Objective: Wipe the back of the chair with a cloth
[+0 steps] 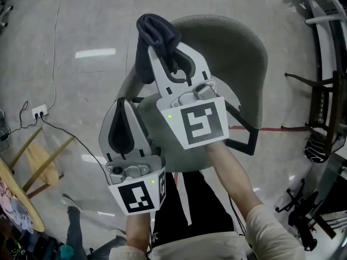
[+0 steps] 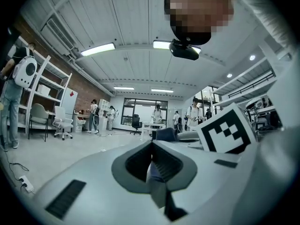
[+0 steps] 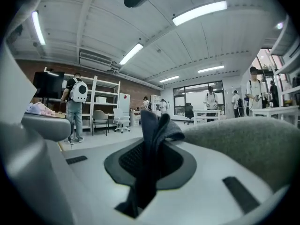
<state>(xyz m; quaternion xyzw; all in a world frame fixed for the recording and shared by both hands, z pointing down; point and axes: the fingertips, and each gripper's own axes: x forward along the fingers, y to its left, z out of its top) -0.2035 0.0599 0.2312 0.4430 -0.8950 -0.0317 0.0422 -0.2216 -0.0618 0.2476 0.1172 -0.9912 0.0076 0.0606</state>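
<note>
Clearly the cloth is the thing to mind: a dark, soft rag, light and limp, bunched and folded where the right gripper has it. Those jaws are clenched on it, and a wad stands out past their tips while a tail hangs on the near side. In the head view it sits over the far left part of the chair, at the rim of the curved back. Whether it touches the upholstery I cannot tell. The right gripper view shows the grey, fuzzy chair back just to the right of the jaws.

The left gripper is nearer the person and to the left, with its jaws pressed together and nothing clearly held between them.

As a judgement, wiping is about to begin or is only just under way. The rag will drag and fold on that napped fabric rather than slide. The present pinch through its bunched middle looks sound, as long as the wad, not the hard jaws, meets the back. The chair may shift under pressure, so the idle left gripper could steady it.
</note>
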